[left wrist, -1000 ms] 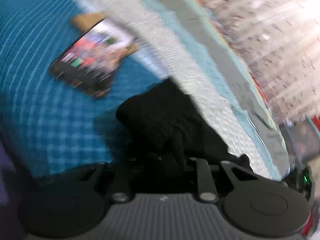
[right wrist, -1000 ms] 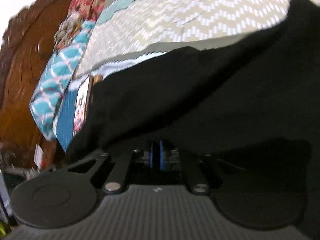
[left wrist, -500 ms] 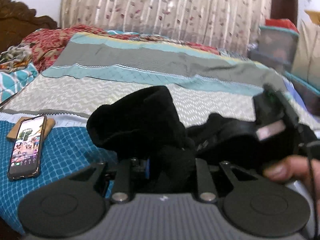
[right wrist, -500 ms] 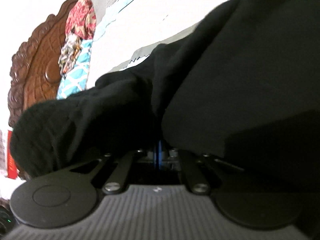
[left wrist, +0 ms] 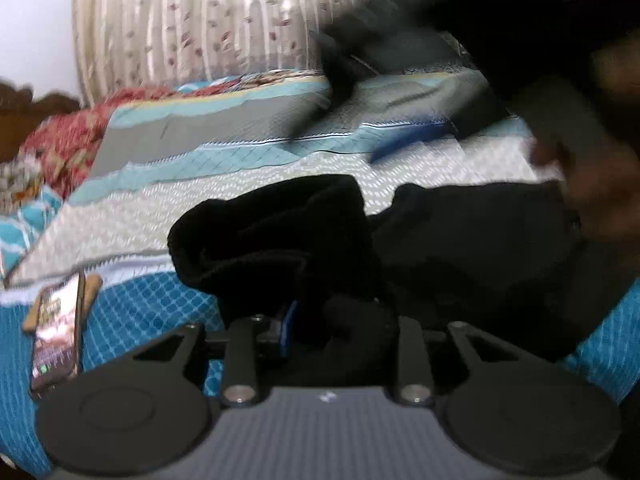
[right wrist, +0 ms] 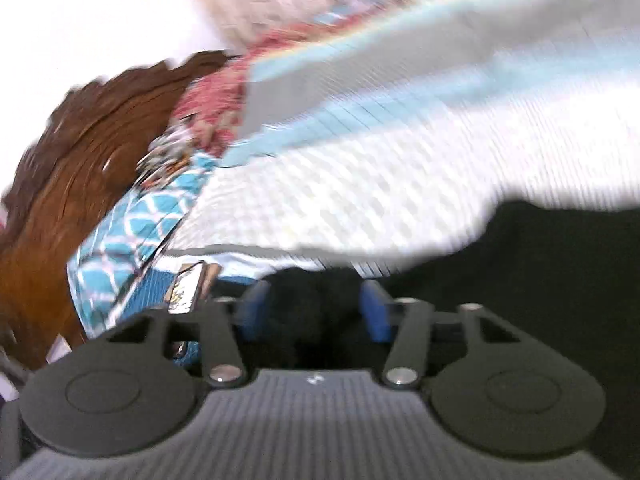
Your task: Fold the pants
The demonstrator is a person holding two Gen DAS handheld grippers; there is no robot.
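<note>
The black pants (left wrist: 288,236) lie bunched on the bed, one folded lump right in front of my left gripper (left wrist: 320,320). Its jaws are opening slightly, but cloth still fills the gap and hides the fingers except one blue pad (left wrist: 289,318). My right gripper (right wrist: 314,308) is lifted above the pants (right wrist: 540,264), its jaws opening wide. Its blue pads (right wrist: 256,306) stand apart with dark cloth seen below them, untouched by them. In the left wrist view its blurred dark fingers (left wrist: 340,80) and a hand (left wrist: 600,184) hang over the bed at upper right.
A lit phone (left wrist: 56,340) lies on the teal chequered sheet (left wrist: 152,300) at the left. The striped bedspread (left wrist: 240,184) stretches back to a curtain (left wrist: 180,20). Patterned pillows (right wrist: 132,216) and a carved wooden headboard (right wrist: 60,180) close off the left side.
My right gripper let go of the pants, opened wide and rose away from them. The left gripper rolled level, still carrying its lump of cloth across the bed.
</note>
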